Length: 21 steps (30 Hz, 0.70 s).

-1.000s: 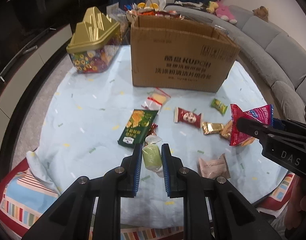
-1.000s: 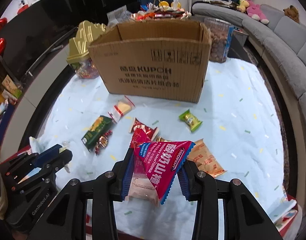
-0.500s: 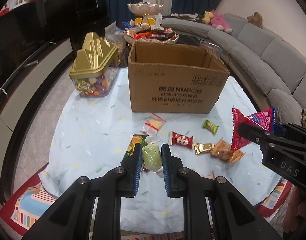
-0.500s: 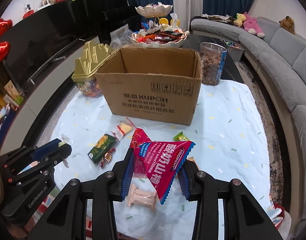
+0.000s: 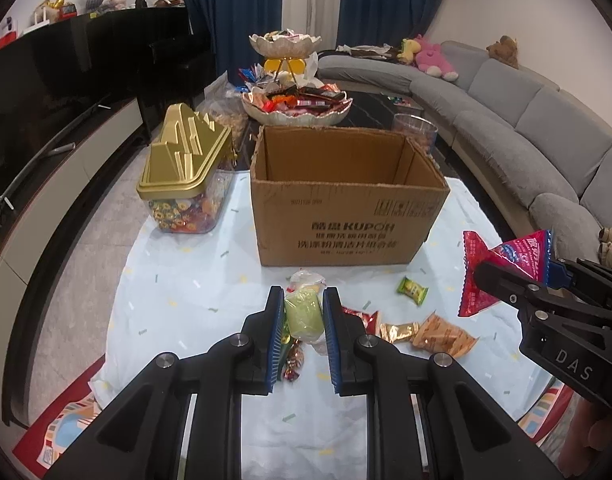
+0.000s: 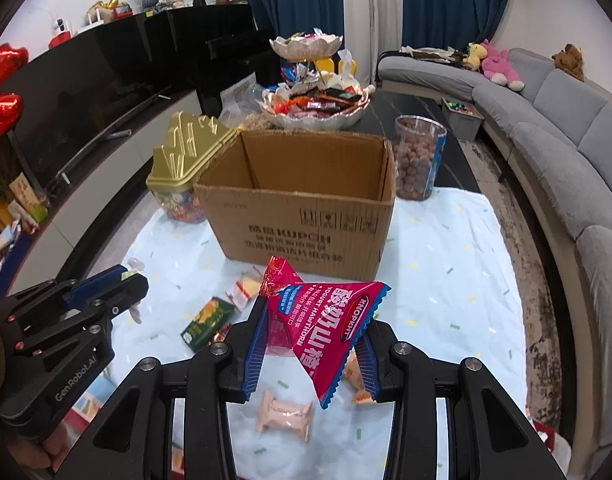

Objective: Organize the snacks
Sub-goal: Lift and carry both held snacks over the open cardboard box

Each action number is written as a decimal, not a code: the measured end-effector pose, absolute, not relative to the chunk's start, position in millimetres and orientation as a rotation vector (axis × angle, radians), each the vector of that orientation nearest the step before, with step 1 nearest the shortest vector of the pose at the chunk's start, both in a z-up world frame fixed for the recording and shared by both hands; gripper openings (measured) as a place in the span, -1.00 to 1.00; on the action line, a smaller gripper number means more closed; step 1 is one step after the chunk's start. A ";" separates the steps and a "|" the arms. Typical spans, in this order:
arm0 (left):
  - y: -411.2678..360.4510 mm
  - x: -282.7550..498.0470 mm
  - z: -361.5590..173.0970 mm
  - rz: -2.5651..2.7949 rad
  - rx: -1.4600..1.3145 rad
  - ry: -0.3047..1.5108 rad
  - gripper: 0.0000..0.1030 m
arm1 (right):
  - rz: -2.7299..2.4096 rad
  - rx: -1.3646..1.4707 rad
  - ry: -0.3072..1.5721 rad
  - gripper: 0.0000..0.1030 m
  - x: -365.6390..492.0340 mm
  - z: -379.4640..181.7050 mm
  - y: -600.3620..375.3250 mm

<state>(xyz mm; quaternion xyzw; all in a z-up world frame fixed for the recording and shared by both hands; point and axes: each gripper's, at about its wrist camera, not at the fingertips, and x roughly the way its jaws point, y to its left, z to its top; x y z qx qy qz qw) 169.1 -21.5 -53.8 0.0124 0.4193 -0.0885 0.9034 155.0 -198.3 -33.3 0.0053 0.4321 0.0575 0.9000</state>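
Snacks: green sweet pinched in left gripper fingers, red hawthorn bag pinched in right gripper. Both have risen off the tabletop; open cardboard box at 12 o'clock, likely next.

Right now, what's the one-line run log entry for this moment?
left gripper: shut on green snack | right gripper: shut on red packet | cardboard box: open, interior bottom hidden | loose snacks on cloth
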 end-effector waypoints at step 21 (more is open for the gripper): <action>-34.4 227.1 -20.8 -0.209 0.016 0.807 -0.60 | 0.072 -0.008 0.785 -0.20 196.6 1.9 -207.2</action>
